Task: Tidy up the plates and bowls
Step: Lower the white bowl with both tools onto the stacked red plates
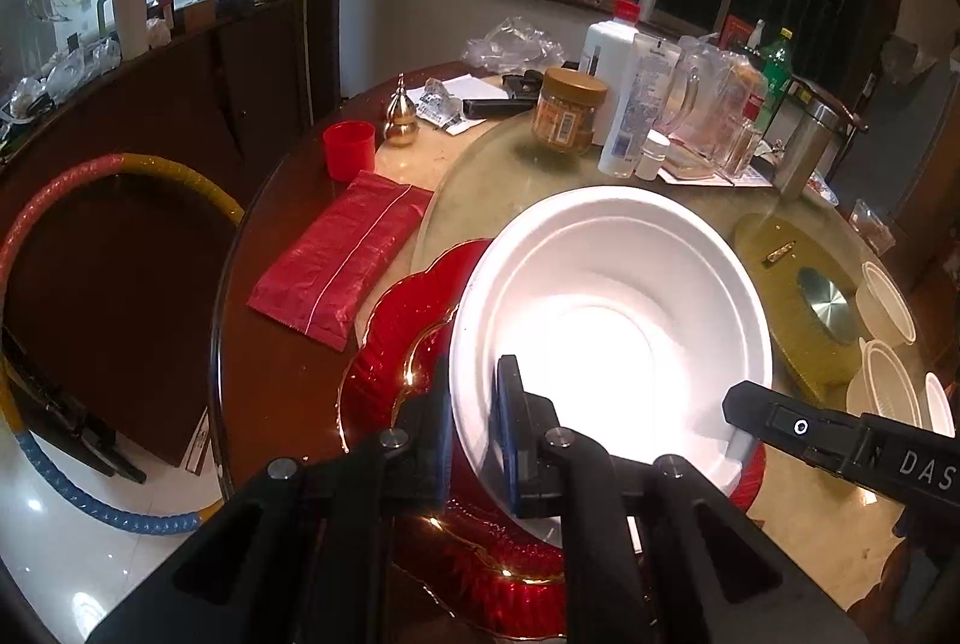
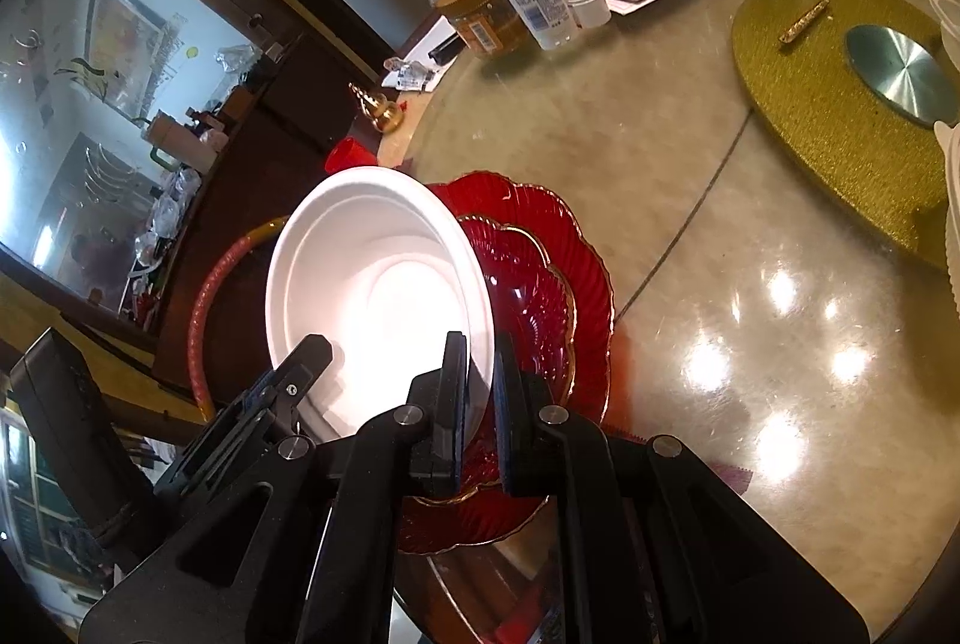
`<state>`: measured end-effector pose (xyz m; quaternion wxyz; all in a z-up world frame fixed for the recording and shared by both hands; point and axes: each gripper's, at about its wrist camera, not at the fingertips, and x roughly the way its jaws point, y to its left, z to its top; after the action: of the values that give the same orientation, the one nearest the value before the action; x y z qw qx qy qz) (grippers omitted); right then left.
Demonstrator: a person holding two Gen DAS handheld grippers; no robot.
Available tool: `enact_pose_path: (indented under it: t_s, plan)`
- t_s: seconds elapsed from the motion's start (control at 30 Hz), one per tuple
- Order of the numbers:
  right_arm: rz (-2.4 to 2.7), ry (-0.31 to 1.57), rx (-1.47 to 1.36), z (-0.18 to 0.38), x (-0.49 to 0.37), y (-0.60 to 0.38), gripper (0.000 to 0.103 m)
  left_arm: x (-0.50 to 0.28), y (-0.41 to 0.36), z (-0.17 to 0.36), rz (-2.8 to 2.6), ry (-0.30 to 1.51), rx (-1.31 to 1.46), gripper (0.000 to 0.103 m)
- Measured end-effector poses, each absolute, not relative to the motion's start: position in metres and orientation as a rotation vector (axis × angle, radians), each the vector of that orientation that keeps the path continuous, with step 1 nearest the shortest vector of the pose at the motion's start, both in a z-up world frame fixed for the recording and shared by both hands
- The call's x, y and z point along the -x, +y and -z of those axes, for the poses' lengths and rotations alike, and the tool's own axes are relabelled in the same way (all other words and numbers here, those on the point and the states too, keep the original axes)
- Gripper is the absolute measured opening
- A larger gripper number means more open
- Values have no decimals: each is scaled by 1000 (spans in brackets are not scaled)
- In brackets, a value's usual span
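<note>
- Clear glass tabletop opens wide to your right.
- Bottles and jars crowd the far side.
- Gold mat and white bowls block far right.

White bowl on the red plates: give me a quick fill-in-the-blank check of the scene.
1. Both grippers, left gripper and right gripper, clamp the rim of the ____ bowl.
2. The bowl is over a stack of ____ glass plates.
3. The peanut butter jar has a ____ lid.

Missing: white; red; brown
</note>
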<state>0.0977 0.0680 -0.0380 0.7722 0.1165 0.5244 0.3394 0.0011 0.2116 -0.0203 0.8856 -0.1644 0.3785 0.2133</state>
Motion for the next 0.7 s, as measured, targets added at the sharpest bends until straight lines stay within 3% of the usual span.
enact_pose_path:
  t_s: [0.7]
  plan:
    - [-725, 1171, -213, 48, -99, 79, 8, -2, 216, 31, -454, 814, 337, 12]
